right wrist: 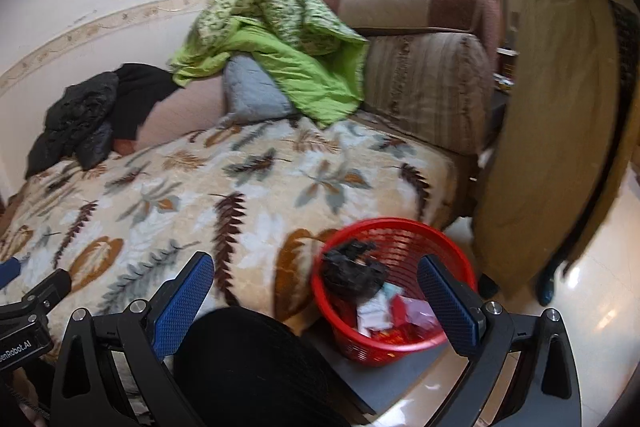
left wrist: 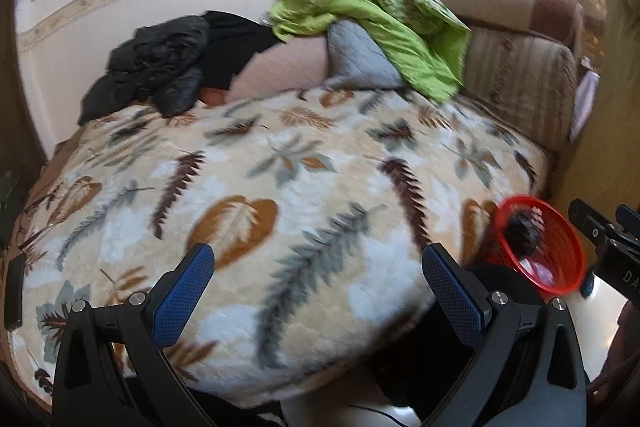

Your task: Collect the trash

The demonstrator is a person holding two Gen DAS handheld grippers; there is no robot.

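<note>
Both wrist cameras looking forward and down from the bedside, the left facing the leaf-print blanket (left wrist: 280,187), the right nearing the red basket (right wrist: 400,343), both sharing the green quilt (left wrist: 372,11).

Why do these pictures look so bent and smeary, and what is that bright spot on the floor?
Left wrist view: fisheye lens curves the bed's leaf blanket into a dome, with dark corners; the red basket is smeared by motion blur. Right wrist view: the same curving; the basket and the trash in it are blurred, while the tongs up close stay sharp; window light glares off the glossy floor.
</note>
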